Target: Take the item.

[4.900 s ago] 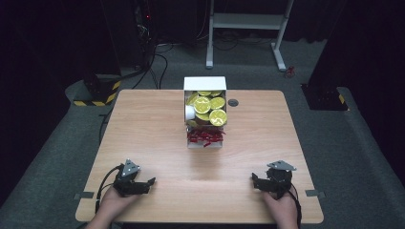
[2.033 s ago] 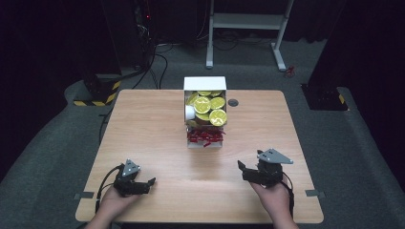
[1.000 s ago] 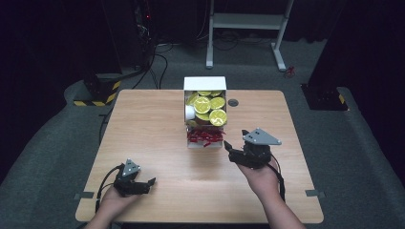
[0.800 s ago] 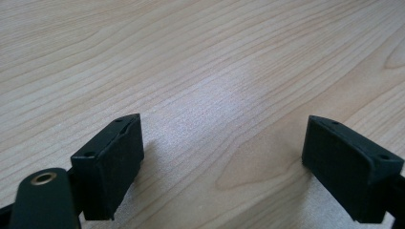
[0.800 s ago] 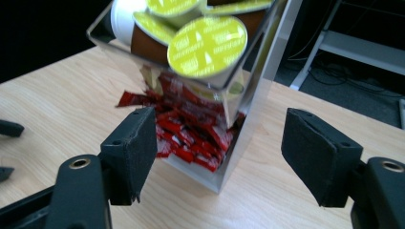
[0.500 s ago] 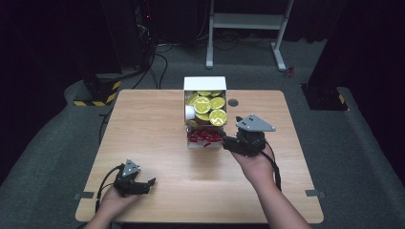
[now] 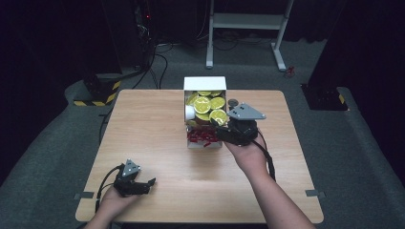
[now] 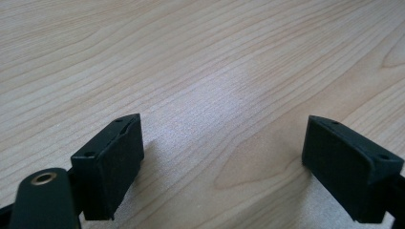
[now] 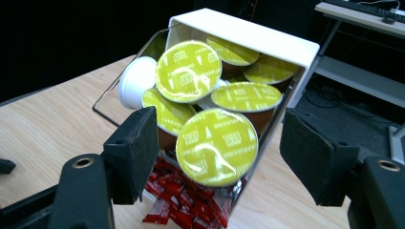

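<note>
On the wooden counter (image 7: 157,138) a white box (image 7: 205,84) stands at the far middle, open toward the person and stacked with coffee pods (image 7: 202,104) whose lids are yellow-green foil. Below the pods, at the box's near end, lies a heap of small red packets (image 7: 200,137).

The right claw (image 7: 220,130) is held just beside the box's right front corner, its jaws spread wide with nothing between the pads. In the right gripper view the nearest pod (image 9: 217,146) sits framed in the gap between the two black jaws, not touched by either, with the red packets (image 9: 191,200) beneath it and one white pod (image 9: 136,86) turned sideways at the left of the stack.

The left claw (image 7: 149,183) rests low at the counter's near left corner, well apart from the box. Its jaws are also spread wide, and the left gripper view shows bare wood (image 8: 205,90) between them.
</note>
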The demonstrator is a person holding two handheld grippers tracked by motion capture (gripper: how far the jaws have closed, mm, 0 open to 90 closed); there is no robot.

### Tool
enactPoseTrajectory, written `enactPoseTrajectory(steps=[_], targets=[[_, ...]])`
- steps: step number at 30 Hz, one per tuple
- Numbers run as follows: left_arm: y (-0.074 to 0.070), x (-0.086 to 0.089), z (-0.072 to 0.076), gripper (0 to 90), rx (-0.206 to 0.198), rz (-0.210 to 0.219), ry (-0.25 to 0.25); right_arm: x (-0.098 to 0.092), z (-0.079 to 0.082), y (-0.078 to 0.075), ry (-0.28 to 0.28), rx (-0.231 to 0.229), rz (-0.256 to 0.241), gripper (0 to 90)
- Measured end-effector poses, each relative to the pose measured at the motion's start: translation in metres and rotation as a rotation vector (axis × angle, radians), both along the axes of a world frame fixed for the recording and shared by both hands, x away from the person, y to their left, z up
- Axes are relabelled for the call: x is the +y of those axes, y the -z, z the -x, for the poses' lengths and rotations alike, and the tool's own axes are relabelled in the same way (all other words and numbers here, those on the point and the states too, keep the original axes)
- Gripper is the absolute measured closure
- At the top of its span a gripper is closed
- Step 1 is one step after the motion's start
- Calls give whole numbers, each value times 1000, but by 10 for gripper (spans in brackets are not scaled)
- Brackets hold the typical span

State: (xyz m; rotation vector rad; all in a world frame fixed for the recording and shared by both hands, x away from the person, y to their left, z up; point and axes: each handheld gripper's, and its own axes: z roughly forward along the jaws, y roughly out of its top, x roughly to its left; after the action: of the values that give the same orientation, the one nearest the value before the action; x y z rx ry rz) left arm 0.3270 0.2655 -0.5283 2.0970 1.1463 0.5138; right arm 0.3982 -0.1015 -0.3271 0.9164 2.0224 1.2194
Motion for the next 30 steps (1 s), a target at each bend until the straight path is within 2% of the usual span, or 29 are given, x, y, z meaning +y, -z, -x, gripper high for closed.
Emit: enactPoseTrajectory(steps=[13,25,30], targets=[[0,0,0,145,-3,-3,8,23,-16,-3,-2,1,16,295],[0,0,1,145,-4,-3,15,52,-27,-7,-17,7,53,299],[0,-1,1,146,0,1,17,64,-31,-9,-7,4,70,296]])
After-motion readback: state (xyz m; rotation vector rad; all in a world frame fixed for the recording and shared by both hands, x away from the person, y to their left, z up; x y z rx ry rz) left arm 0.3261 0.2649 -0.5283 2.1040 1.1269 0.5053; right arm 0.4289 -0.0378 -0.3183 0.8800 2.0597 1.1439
